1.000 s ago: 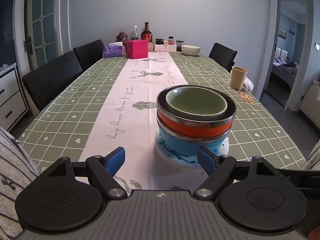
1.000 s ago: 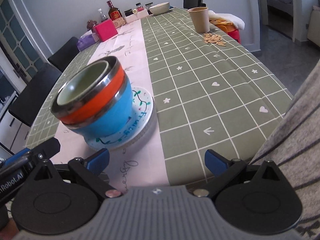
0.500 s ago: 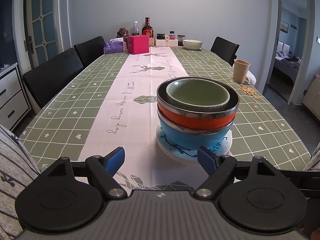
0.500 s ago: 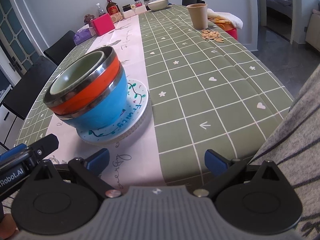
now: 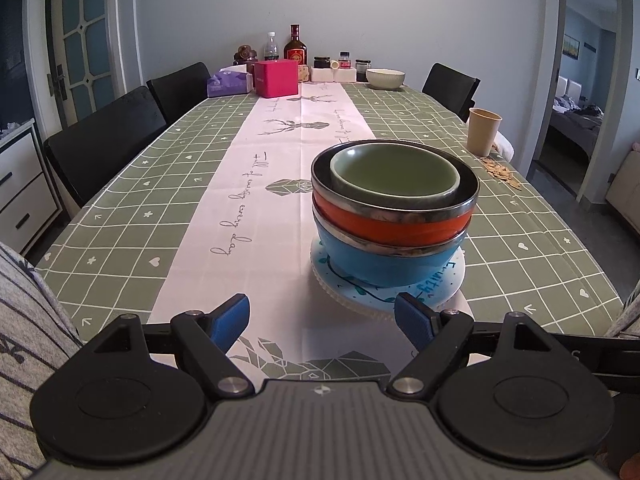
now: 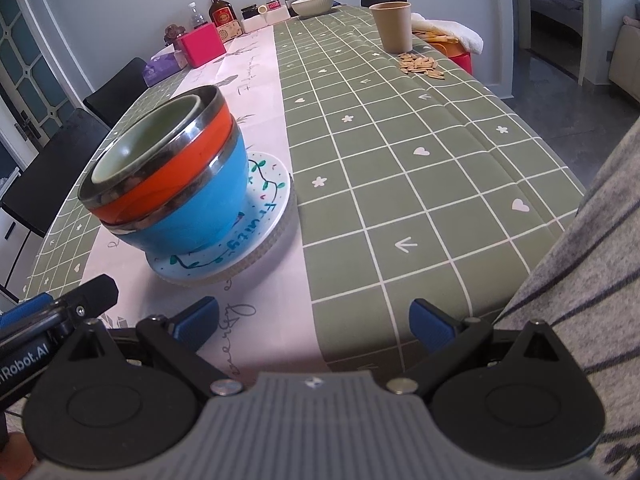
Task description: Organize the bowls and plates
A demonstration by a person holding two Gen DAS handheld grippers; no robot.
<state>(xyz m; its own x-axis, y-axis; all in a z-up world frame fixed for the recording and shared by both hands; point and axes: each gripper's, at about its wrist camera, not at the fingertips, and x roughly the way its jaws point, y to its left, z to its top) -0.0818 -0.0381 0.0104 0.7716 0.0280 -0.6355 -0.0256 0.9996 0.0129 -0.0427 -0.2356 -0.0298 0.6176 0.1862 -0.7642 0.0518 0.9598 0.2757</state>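
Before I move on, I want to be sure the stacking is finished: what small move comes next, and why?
Probably draw both open tools back. The green bowl sits in the orange bowl, that in the blue bowl, all on the plate. The left hand-held gripper and right hand-held gripper hold nothing.

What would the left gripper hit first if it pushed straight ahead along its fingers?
Probably the round white patterned plate under the stacked blue, orange and green bowls. The left gripper is open, and its right finger already lines up with the plate's near rim, though depth is unclear.
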